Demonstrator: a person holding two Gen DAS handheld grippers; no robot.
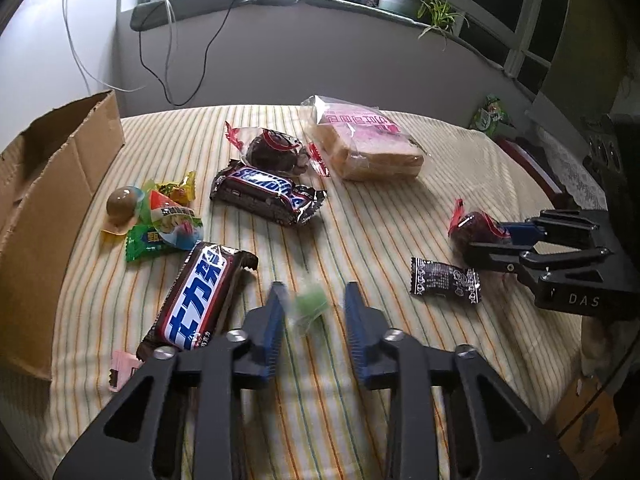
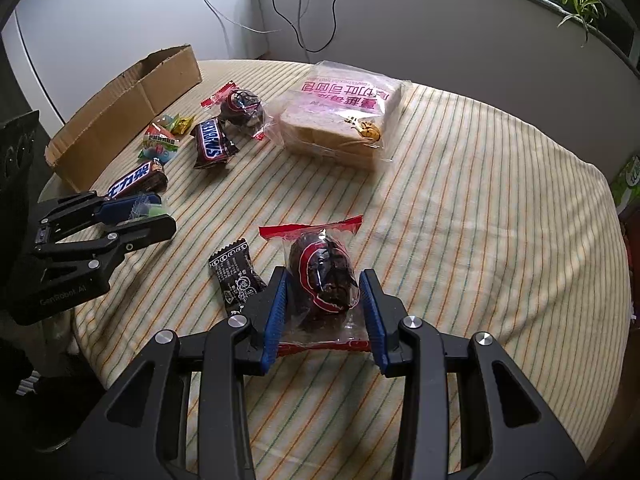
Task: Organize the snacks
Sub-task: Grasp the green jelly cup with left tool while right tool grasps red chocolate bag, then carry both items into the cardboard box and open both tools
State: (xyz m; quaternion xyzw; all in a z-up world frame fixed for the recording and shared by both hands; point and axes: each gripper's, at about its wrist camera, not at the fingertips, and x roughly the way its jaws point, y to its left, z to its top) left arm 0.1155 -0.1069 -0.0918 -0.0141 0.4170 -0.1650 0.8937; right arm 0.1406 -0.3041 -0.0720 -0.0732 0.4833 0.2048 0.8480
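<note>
- Left gripper: jaws apart, a small green candy between the blue pads; it is blurred, so I cannot tell whether either pad touches it. In the right wrist view the candy sits at the tip of this gripper.
- Right gripper: jaws set at medium width on either side of a wrapped dark cake in clear film with red ends; pads look pressed against the wrapper, cake resting on the desk. From the left wrist view the same cake lies between the fingertips of this gripper.
- Black sachet lies flat just left of the cake, touching the right gripper's left finger.
- Striped cloth covers the desk.
- Snickers bar with Chinese lettering lies just beside the left gripper; a second Snickers bar farther back, touching another wrapped dark cake.
- Bagged sliced bread at the far side.
- Cluster of small bright candies near the cardboard box, which stands open on the left edge.
</note>
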